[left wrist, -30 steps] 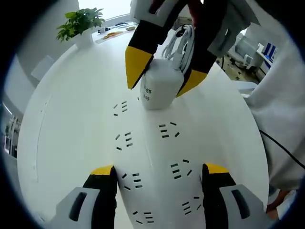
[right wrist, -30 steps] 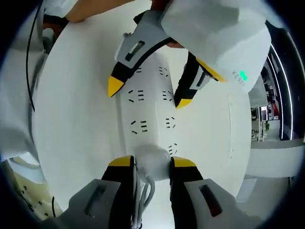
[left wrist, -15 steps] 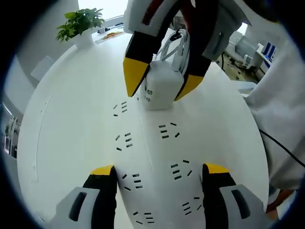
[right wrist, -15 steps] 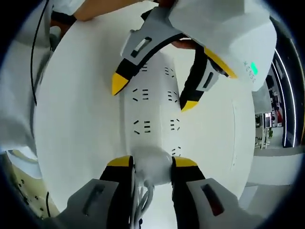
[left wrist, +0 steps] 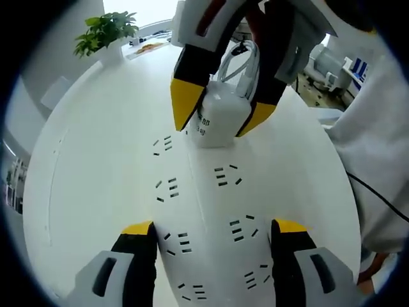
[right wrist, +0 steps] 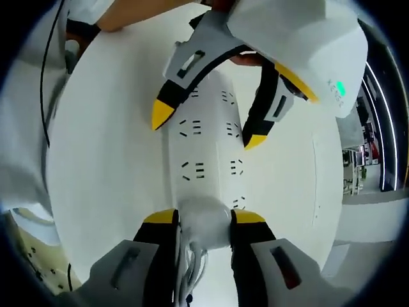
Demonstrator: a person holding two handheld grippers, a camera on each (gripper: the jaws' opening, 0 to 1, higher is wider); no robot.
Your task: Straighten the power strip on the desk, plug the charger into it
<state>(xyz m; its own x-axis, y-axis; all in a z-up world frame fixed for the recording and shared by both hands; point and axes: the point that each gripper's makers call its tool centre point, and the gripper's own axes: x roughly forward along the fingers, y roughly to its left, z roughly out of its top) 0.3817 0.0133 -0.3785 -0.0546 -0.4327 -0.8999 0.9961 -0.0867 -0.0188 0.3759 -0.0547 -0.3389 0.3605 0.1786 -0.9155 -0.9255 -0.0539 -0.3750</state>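
The charger's (right wrist: 204, 220) prongs are hidden where it meets the power strip (right wrist: 208, 150) (seating unclear).

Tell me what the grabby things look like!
Each gripper has two black fingers with yellow tips and grey blocks with dark slots lower down. The other gripper looks the same. A chunky white box with a small green light sits on one. The person wears white sleeves.
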